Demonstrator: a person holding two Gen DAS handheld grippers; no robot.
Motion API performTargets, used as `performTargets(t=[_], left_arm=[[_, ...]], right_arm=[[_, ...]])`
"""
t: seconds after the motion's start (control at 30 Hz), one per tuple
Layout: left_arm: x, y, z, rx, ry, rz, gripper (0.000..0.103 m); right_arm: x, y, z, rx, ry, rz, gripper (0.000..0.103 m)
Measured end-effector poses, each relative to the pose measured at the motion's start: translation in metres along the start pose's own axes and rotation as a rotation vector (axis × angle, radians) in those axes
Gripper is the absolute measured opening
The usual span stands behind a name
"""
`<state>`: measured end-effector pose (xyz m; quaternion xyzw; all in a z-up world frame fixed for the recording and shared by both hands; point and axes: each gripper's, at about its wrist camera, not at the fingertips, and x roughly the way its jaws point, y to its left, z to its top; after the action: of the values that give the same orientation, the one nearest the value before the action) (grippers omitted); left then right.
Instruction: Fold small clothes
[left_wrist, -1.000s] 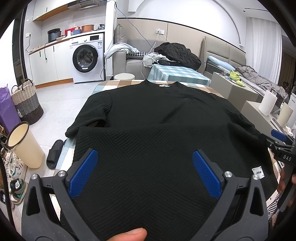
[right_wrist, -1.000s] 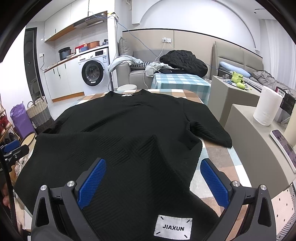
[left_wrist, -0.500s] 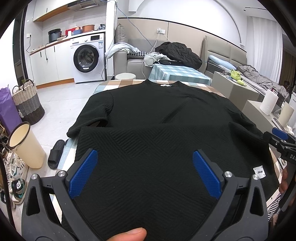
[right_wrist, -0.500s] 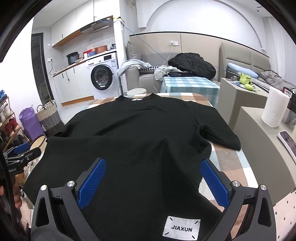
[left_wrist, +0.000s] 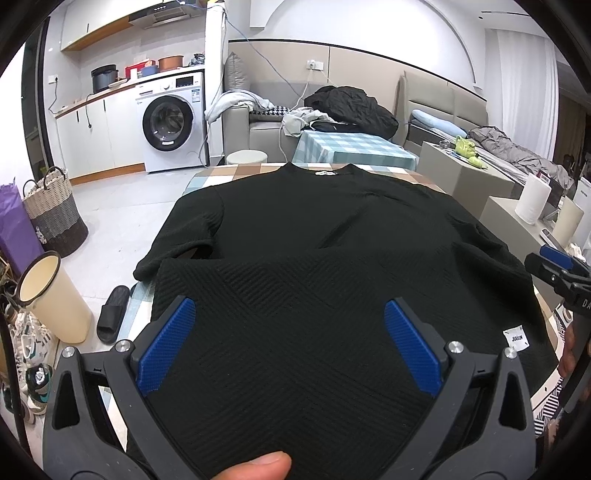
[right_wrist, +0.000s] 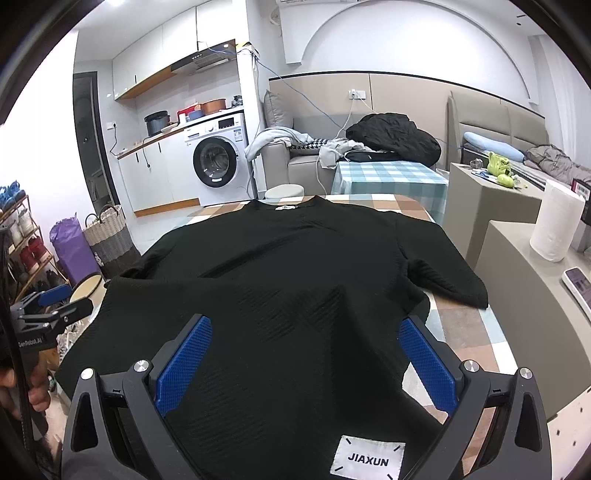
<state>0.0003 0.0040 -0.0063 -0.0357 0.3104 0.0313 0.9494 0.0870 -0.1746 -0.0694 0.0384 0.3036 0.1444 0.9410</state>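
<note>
Both claws gape wide over the near hem of the black sweater (left_wrist: 314, 266), which lies spread on the checked bench (right_wrist: 465, 328). Left claw (left_wrist: 290, 345) view shows a thumb (left_wrist: 258, 467) at the hem; right claw (right_wrist: 304, 358) view shows the JIAXUN label (right_wrist: 367, 459) and, farther off, the right sleeve (right_wrist: 447, 280).

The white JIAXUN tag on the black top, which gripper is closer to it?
Right. The JIAXUN tag lies just below the right gripper, between its fingers; the left gripper sits across the hem, at the other corner.
</note>
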Motion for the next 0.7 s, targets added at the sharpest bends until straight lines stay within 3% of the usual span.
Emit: performTargets(t=[0.57, 0.7], left_arm=[[0.008, 0.000, -0.001, 0.001, 0.012, -0.001, 0.102], [0.015, 0.003, -0.003, -0.004, 0.024, 0.012, 0.102]], right_arm=[[0.007, -0.005, -0.004, 0.017, 0.006, -0.002, 0.103], [0.009, -0.004, -0.005, -0.009, 0.014, -0.058, 0.103]])
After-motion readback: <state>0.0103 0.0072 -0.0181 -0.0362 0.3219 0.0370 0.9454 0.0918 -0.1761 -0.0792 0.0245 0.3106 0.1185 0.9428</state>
